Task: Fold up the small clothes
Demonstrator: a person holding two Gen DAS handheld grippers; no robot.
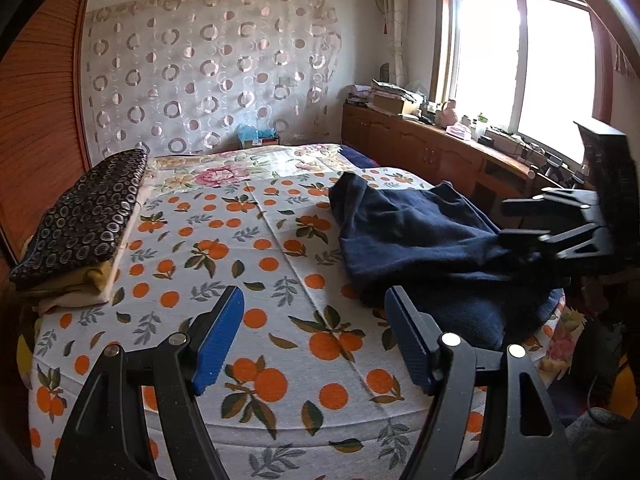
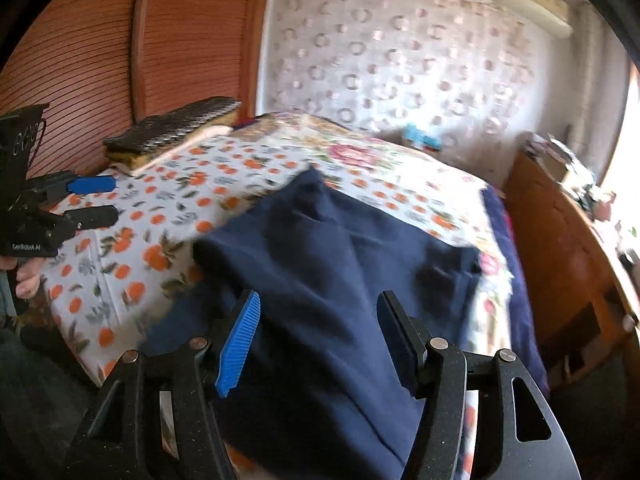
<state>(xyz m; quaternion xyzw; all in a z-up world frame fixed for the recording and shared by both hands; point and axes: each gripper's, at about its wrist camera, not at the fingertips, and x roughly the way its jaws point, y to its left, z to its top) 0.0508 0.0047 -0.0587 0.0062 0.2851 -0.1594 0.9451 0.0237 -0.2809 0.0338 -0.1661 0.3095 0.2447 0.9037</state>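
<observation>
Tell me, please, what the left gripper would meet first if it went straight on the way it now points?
Probably the orange-print bedsheet: the left gripper stands open and empty, angled down at bare sheet. The navy garment lies to its right, seemingly outside that line, though depth is uncertain.

We see the right gripper [image 2: 318, 340] with jaws apart, nothing pinched, over a rumpled navy garment [image 2: 328, 280] lying on the orange-print bedsheet [image 2: 132, 240]. Left gripper [image 2: 94, 200] at frame left, jaws apart, empty, above the sheet. 1 folded stack [image 2: 172, 128] sits by the wooden wardrobe [image 2: 100, 48]. Background blurred.
</observation>
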